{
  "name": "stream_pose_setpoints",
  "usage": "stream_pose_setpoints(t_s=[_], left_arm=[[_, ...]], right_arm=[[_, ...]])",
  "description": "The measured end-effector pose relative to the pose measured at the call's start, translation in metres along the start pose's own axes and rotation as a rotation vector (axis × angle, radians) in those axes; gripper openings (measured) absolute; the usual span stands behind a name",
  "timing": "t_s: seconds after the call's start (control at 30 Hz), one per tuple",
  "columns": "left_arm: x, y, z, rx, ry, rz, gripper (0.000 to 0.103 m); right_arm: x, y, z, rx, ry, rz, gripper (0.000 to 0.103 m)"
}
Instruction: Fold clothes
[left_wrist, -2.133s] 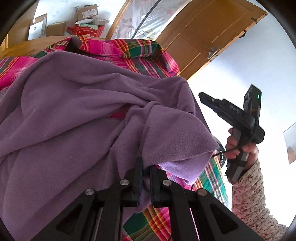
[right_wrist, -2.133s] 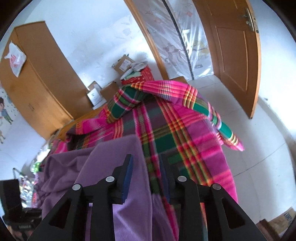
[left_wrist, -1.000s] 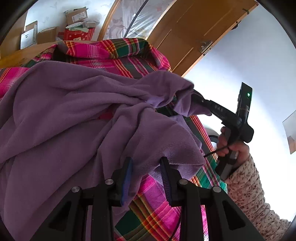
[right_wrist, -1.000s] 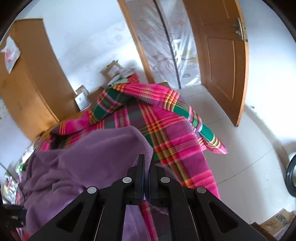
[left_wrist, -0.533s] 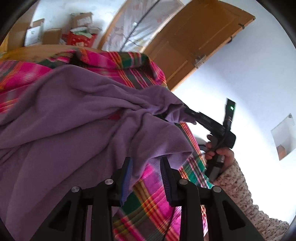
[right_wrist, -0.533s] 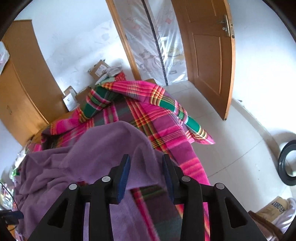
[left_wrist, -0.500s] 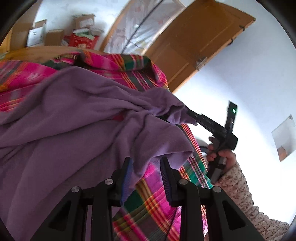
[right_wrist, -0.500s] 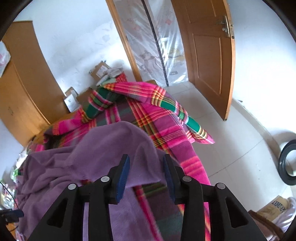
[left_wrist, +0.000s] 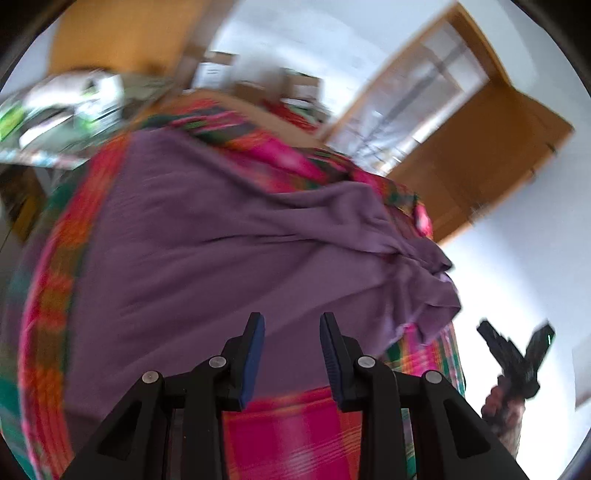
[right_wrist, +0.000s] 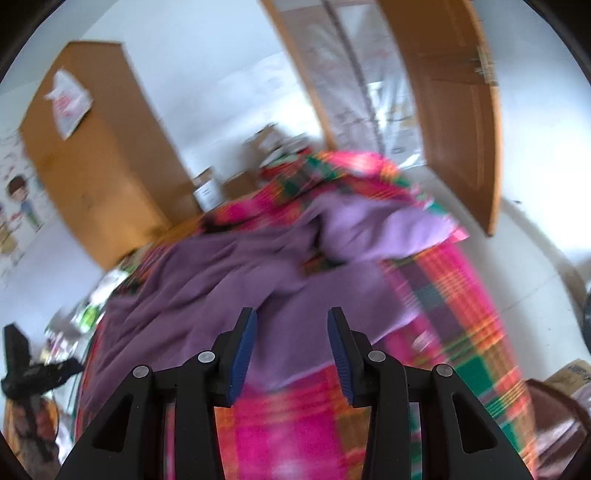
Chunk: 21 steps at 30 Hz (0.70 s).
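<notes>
Lay spread on the plaid blanket (left_wrist: 280, 435): purple cloth (left_wrist: 207, 258), long way running 9 to 3 o'clock. Hovered above its near edge, cloth at 12 o'clock: left tongs (left_wrist: 291, 347) and right tongs (right_wrist: 291, 343), both wide open, holding nothing, about equally near.

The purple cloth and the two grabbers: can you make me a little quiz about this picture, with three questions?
1. True or false: the left gripper is clamped on the purple garment.
2. What lies under the garment? A) bare wooden floor B) pink plaid blanket C) white sheet
3. Fill in: the jaws of the right gripper stand ____.

Key: 1 false, its jaws are open and nothing is between them. 2 B. 3 open.
</notes>
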<state>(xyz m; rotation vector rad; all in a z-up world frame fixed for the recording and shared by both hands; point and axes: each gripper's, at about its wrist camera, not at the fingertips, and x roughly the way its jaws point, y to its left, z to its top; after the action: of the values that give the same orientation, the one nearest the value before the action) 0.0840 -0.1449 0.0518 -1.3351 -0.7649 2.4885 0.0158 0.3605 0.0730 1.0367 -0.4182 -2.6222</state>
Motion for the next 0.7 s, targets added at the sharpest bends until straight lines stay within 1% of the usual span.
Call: stream_pose_setpoints(t_s=[0.1,0.2,0.3,0.4,0.5,0.57,0.7], left_arm=[[-0.009,0.035,-0.012,-0.076,-0.002,0.03,0.031],[-0.016,0.065,-0.026,-0.145,-0.007,0.055,0.031],[-0.021,0.08,-0.033,-0.177,-0.012,0.057,0.031],[-0.026,0.085,-0.036,-0.189,-0.025,0.053,0.031],[-0.024,0.09,-0.035,-0.191,-0.024,0.056,0.031],[-0.022,0.092,-0.033,-0.194,-0.021,0.053,0.031],[-0.017,0.101,-0.029,-0.219,-0.015,0.044,0.031]], right_arm=[[0.015,0.024,-0.027,-0.027,0.069,0.06,0.042],[0.035,0.045,-0.046,-0.061,0.139,0.071,0.042],[0.046,0.052,-0.049,-0.052,0.147,0.066,0.042],[0.055,0.057,-0.051,-0.04,0.15,0.059,0.042],[0.065,0.062,-0.052,-0.028,0.153,0.052,0.043],[0.071,0.065,-0.053,-0.02,0.155,0.047,0.046],[0.084,0.07,-0.053,-0.008,0.158,0.036,0.047]])
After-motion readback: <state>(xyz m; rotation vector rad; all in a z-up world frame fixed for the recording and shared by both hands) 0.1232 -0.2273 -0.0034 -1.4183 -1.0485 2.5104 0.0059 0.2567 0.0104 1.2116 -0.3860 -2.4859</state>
